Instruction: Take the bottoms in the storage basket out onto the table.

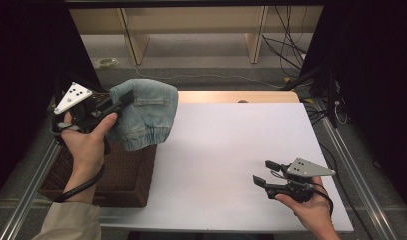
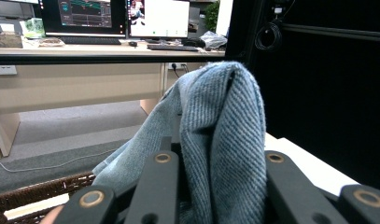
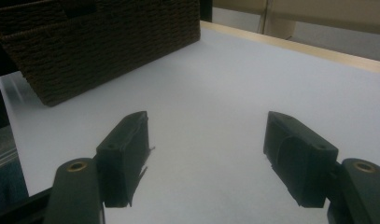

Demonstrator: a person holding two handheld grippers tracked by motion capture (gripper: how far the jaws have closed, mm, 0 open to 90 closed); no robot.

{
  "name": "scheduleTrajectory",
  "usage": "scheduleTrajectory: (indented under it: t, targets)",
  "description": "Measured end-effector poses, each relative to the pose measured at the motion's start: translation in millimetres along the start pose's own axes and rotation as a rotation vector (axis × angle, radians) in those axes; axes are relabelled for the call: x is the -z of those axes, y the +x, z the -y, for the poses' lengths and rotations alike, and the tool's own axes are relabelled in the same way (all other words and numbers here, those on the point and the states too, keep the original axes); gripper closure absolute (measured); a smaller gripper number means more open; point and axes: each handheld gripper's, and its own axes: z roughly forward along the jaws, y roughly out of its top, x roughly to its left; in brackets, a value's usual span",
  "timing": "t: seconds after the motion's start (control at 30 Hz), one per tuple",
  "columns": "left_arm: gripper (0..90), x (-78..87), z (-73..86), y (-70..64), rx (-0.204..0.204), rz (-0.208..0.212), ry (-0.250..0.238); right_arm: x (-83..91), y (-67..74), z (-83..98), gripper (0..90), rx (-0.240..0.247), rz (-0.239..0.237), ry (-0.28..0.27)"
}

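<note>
One denim garment (image 1: 145,112), pale blue and small, hangs from the left claw (image 1: 122,102) above the near edge of the wicker basket (image 1: 122,180) at the table's left side. It is held up in the air, none of it resting on the table (image 1: 231,145), probably so that it can be carried clear of the basket and laid out on the white surface beside it. The left claw is clamped on a bunched fold of the cloth; in the left gripper view the twill (image 2: 225,140) rises between the two black jaws and drapes over to both sides. The fabric looks soft and washed-out, with a gathered elastic hem at its lower edge and a stitched seam or pocket line across the upper part. It sags in loose folds, so it should handle limply and swing when moved. The right claw (image 1: 265,172) waits low over the table's right front part, jaws standing apart with nothing between them, likely kept ready to take a second corner of the garment.
</note>
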Motion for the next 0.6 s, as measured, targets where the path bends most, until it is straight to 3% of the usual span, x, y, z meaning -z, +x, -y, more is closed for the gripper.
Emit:
scheduleTrajectory:
  t: [0.6]
  targets:
    - [76.4,-5.7,0.9,-8.4,-0.006,0.021,0.005,0.3,0.1,-0.1,32.2,0.0,-0.001,-0.001]
